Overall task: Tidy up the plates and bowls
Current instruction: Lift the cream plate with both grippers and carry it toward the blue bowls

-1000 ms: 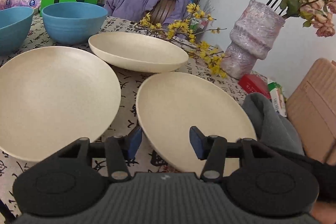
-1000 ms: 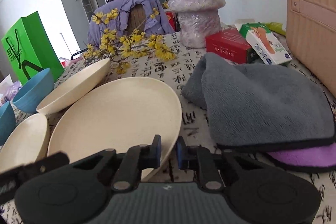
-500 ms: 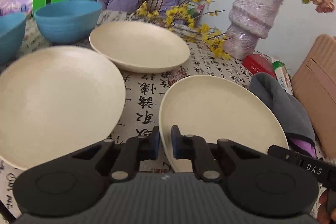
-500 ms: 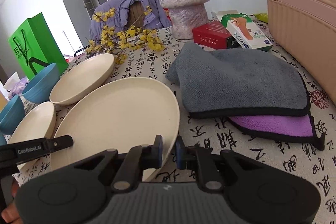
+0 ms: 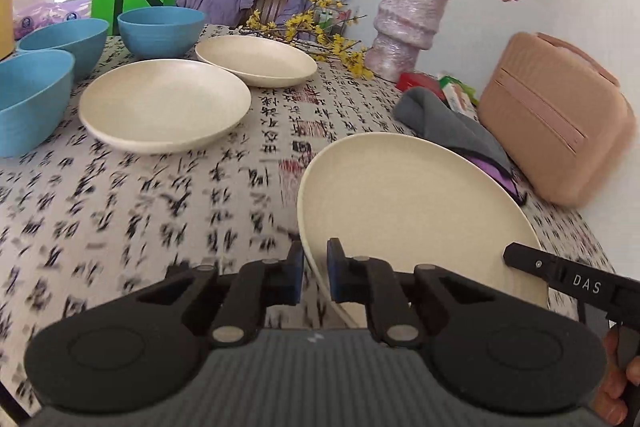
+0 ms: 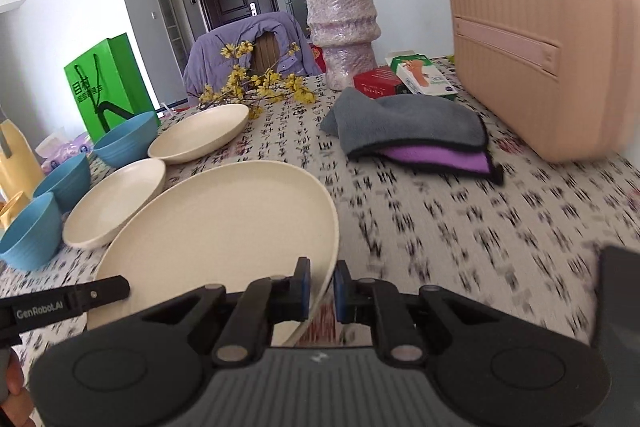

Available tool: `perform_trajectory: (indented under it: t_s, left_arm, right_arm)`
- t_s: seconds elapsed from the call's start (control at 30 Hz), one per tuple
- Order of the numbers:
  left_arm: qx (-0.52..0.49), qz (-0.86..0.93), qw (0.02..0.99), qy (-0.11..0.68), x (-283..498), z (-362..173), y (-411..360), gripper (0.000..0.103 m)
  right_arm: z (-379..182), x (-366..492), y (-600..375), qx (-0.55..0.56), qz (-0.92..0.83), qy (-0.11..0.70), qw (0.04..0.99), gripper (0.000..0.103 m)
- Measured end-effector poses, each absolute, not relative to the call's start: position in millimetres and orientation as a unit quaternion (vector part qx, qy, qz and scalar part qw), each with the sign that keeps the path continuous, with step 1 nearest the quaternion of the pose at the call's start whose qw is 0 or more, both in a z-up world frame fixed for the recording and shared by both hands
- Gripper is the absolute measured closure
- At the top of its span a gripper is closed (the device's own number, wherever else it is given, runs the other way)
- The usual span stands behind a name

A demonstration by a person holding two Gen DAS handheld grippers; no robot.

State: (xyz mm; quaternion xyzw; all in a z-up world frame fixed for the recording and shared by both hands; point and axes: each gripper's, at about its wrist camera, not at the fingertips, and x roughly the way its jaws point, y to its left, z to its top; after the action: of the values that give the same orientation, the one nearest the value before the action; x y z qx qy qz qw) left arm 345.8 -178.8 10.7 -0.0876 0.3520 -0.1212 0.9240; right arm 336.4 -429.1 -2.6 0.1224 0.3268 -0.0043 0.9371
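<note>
Both grippers, left [image 5: 313,269] and right [image 6: 321,287], are clamped on opposite rims of the cream plate [image 5: 408,211], at its 7 and 5 o'clock, probably so it rides level toward the other plates [image 5: 164,105].

A large cream plate [image 5: 416,211] sits tilted, seemingly lifted off the tabletop, its near rim pinched at two spots. Two more cream plates [image 5: 164,103] [image 5: 256,59] lie flat and slightly overlapping farther back. Three blue bowls [image 5: 160,29] [image 5: 64,37] [image 5: 28,99] stand upright beside them.
</note>
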Motion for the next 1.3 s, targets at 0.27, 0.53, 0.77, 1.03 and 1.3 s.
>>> perform_trajectory:
  t_s: [0.27, 0.53, 0.77, 1.03, 1.3]
  left_arm:
    - [-0.091, -0.129, 0.924, 0.349, 283.3, 15.0, -157.6, 0.091]
    - [-0.099, -0.104, 0.928, 0.345, 260.6, 12.1, -117.7, 0.091]
    - [-0.102, -0.074, 0.930, 0.346, 257.4, 7.9, -65.4, 0.091]
    - [-0.095, -0.035, 0.934, 0.343, 265.6, 5.4, 8.8, 0.091]
    - [-0.101, 0.008, 0.933, 0.345, 281.0, 1.1, 85.5, 0.091]
  right_arm:
    - [-3.2, 255.4, -409.0, 0.130, -0.007, 0.311, 0.941, 0.092]
    - [-3.1, 232.5, -370.5, 0.112, 0.007, 0.304, 0.946, 0.092]
    - [-7.9, 240.2, -321.5, 0.111, 0.038, 0.306, 0.945, 0.092]
    - [-15.4, 268.3, -248.7, 0.115, 0.084, 0.311, 0.940, 0.091]
    - [-25.1, 296.7, -165.3, 0.109, 0.123, 0.316, 0.934, 0.091]
